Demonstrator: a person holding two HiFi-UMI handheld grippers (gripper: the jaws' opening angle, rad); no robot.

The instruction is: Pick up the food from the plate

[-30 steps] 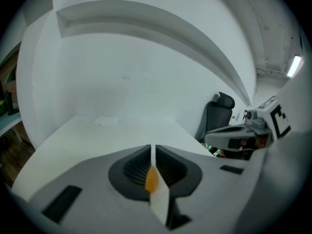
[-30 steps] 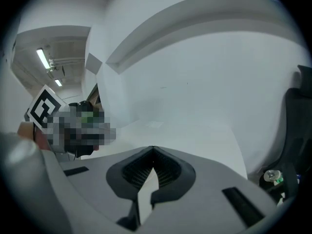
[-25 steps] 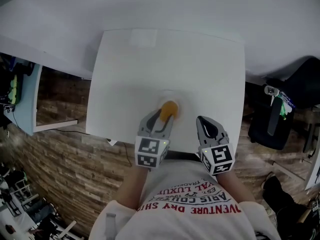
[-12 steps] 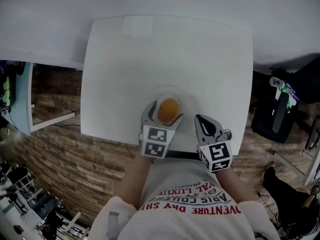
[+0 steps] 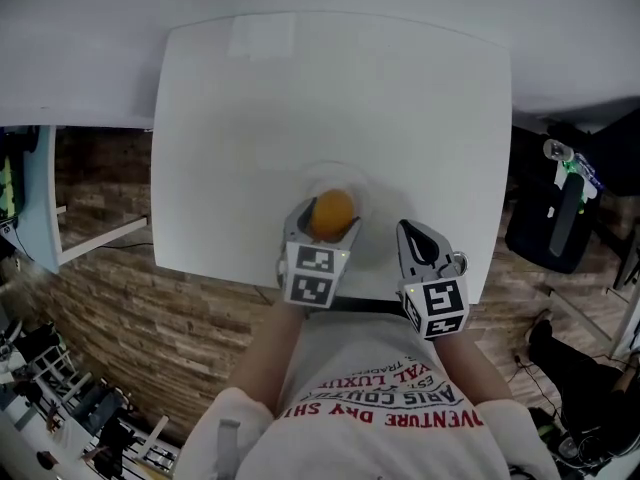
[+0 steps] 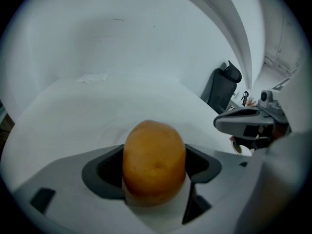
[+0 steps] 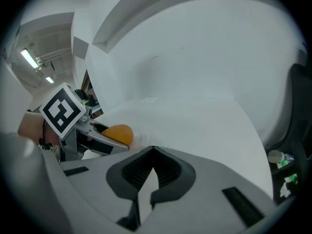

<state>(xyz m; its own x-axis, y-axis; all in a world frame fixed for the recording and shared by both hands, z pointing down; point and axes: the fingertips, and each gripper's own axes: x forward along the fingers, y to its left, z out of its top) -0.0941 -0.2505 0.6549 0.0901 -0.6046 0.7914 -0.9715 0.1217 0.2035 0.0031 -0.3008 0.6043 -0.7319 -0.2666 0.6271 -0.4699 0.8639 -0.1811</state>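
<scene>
One food (image 5: 333,213), a round orange lump, sits on one plate (image 5: 345,171). The plate is pale and hard to tell from the white top under it. Both lie close to the near edge of the one desk (image 5: 300,88), a little right of that edge's middle.

There are two grippers. The left gripper (image 5: 325,223) reaches in over the near edge and has the food between its two jaws. The jaws are closing, and in the left gripper view each dark pad lies against one side of the food (image 6: 154,162), which fills the gap between them. The food is at plate level; whether it is clear of the plate I cannot tell.

The right gripper (image 5: 410,230) is just beside the left one, to its right, also over the near edge and apart from the plate. Its jaws are pressed together at the tips with nothing in them.

Each gripper carries one marker cube, two in all: the left cube (image 5: 315,276) and the right cube (image 5: 437,308), both just off the near edge, above the person's shirt (image 5: 385,403).

One faint rectangular patch (image 5: 262,36) lies near the far left corner of the desk. The rest of the top is bare white.
</scene>
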